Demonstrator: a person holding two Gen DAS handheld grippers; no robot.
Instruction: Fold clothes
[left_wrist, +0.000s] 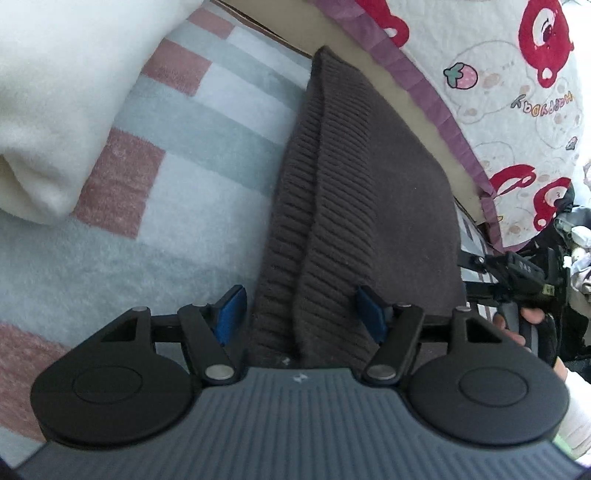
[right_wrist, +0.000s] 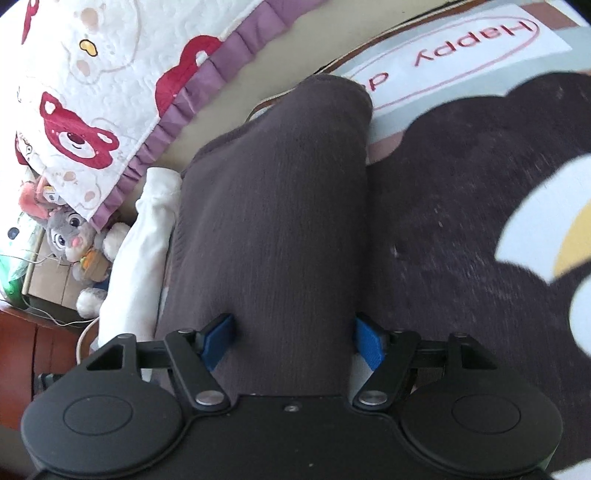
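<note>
Mid-fold, judging by the layout: dark brown knit sweater (left_wrist: 354, 206) lies in a narrow folded strip on the plaid blanket (left_wrist: 192, 147), beside the bear-print quilt (left_wrist: 517, 110).

Left gripper (left_wrist: 301, 314) straddles the ribbed end, jaws wide, pads clear of the knit. Right gripper (right_wrist: 291, 341): jaws wide, the smooth end lies between them, nothing clamped.

Next likely calls for closing on both ends and folding over.

Readable text: "Happy" on the mat (right_wrist: 480, 40); the quilt also reads "Happy Day", upside down.
</note>
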